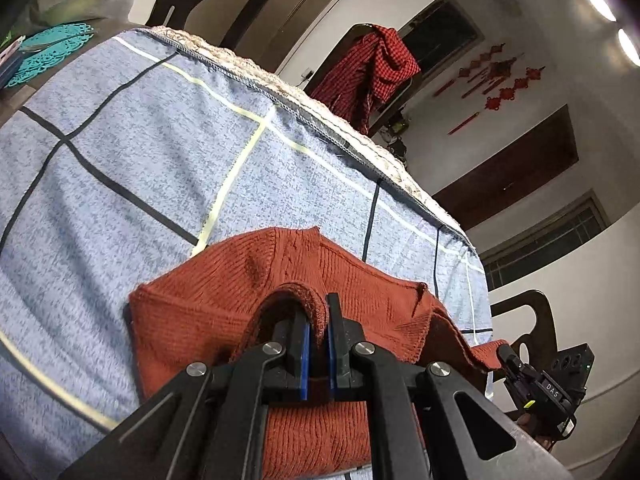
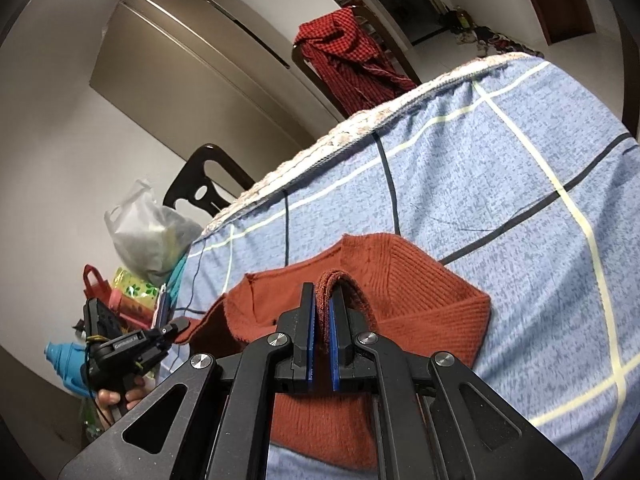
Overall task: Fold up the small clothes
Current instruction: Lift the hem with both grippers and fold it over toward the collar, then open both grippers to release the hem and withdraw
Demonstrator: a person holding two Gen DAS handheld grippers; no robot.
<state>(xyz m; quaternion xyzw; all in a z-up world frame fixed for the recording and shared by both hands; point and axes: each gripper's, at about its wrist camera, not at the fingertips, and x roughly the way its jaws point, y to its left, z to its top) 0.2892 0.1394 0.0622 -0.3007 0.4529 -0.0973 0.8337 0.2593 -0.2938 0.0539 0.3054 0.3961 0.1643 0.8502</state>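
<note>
A rust-orange knit sweater lies on the blue checked cloth that covers the table. My left gripper is shut on a raised fold of the sweater's edge. My right gripper is shut on another raised fold of the same sweater, which lies on the cloth. The right gripper also shows in the left wrist view, touching the sweater's far corner. The left gripper also shows in the right wrist view at the sweater's left corner.
A red checked garment hangs on a dark chair behind the table; it also shows in the right wrist view. Teal mats lie at the far left. A plastic bag, coloured bags and a blue bottle stand off the table's left end.
</note>
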